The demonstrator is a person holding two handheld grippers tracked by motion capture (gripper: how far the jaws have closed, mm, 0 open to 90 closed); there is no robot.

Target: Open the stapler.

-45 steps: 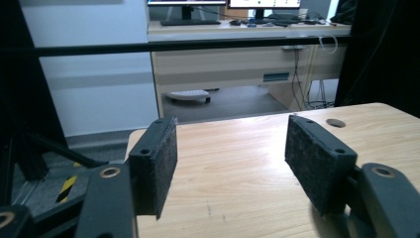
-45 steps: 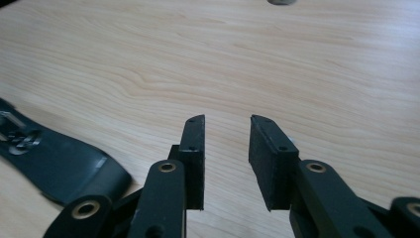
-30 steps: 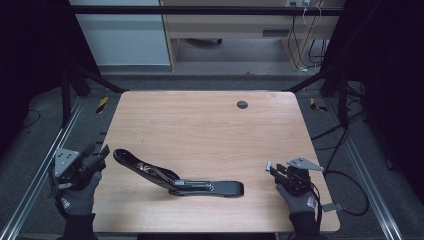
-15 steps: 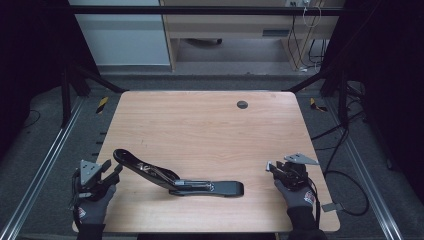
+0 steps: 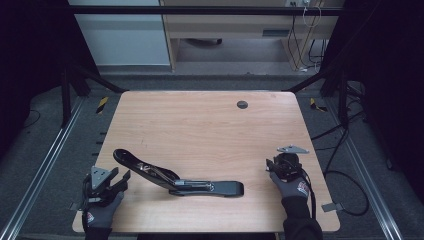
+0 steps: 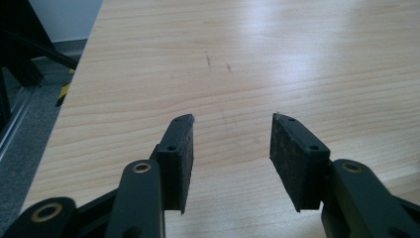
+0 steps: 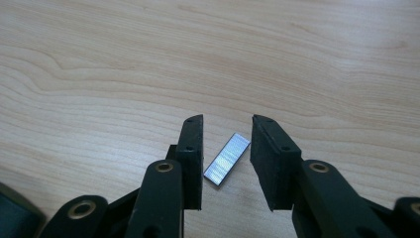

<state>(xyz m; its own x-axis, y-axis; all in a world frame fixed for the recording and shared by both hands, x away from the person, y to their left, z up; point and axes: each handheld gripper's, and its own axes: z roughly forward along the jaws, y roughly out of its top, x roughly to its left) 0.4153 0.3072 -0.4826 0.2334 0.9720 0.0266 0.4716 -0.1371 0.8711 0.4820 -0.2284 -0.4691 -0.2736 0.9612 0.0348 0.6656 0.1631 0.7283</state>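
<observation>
A black stapler lies swung open on the wooden table, its long arm pointing toward the left. My left gripper is at the table's front left corner, just left of that arm. In the left gripper view the gripper is open over bare wood; its jaws have just been opening, with nothing between them. My right gripper is at the front right, beyond the stapler's base end. In the right gripper view a short silver strip of staples lies flat between the open jaws of the gripper, its pads not pressing on it.
A small dark round grommet sits in the tabletop near the far edge. Black frame bars and cables run along both sides of the table. A pale cabinet and a wooden desk stand behind it.
My left hand has come down and in from beyond the left edge to the table's front left corner. My right hand has shifted a little forward and left.
</observation>
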